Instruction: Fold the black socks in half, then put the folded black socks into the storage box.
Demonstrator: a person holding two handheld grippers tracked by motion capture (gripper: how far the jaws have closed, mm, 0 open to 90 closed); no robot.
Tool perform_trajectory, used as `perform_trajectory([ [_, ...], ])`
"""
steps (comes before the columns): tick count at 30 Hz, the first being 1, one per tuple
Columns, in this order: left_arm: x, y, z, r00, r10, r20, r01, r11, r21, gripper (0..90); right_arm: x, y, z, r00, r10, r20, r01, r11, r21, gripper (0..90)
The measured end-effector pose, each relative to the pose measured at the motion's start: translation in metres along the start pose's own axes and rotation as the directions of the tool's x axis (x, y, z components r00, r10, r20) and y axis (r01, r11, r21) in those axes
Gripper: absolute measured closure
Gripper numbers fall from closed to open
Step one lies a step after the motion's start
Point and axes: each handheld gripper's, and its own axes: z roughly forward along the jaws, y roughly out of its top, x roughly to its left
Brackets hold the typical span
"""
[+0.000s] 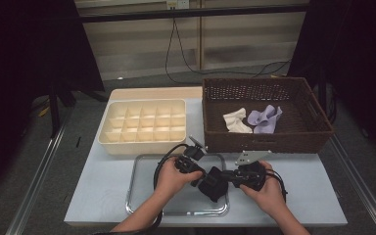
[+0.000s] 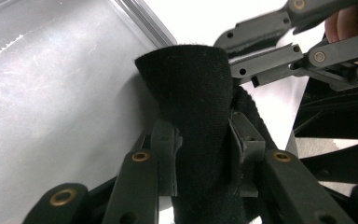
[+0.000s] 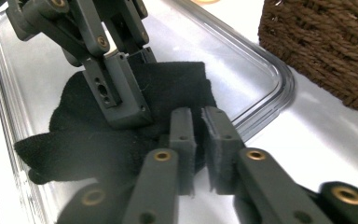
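Sock [image 1: 214, 184] at tray [image 1: 142, 205] edge — left claw [image 2: 204, 140] clamps it.

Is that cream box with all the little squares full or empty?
Empty, as far as the high view shows: every compartment of the cream divided box shows only bare walls and floor. The two rolled cloths lie in the wicker basket instead.

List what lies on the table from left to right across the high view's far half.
Cream divided box → brown wicker basket, and within the basket, white cloth → purple cloth.
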Motion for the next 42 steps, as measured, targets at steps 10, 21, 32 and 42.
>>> perform_trajectory([
  [10, 0.003, 0.001, -0.042, 0.9980, 0.026, -0.058, -0.027, 0.9994, -0.023, 67.9, -0.003, 0.002, -0.001, 0.9999, -0.008, 0.008, 0.008, 1.000, -0.008, 43.0],
  [21, 0.003, 0.009, -0.090, 0.9908, 0.032, -0.132, -0.039, 0.9978, -0.054, 67.4, 0.000, 0.004, 0.004, 0.9993, -0.026, 0.026, 0.026, 0.999, 0.028, 28.5],
  [32, 0.001, 0.022, -0.121, 0.9816, 0.008, -0.191, -0.022, 0.9971, -0.073, 67.3, -0.001, 0.003, 0.005, 0.9990, -0.025, 0.036, 0.024, 0.999, 0.038, 22.3],
  [42, 0.008, 0.035, -0.145, 0.9713, -0.029, -0.236, 0.009, 0.9961, -0.088, 67.3, 0.000, 0.004, 0.005, 0.9990, -0.033, 0.030, 0.032, 0.999, 0.035, 20.1],
])
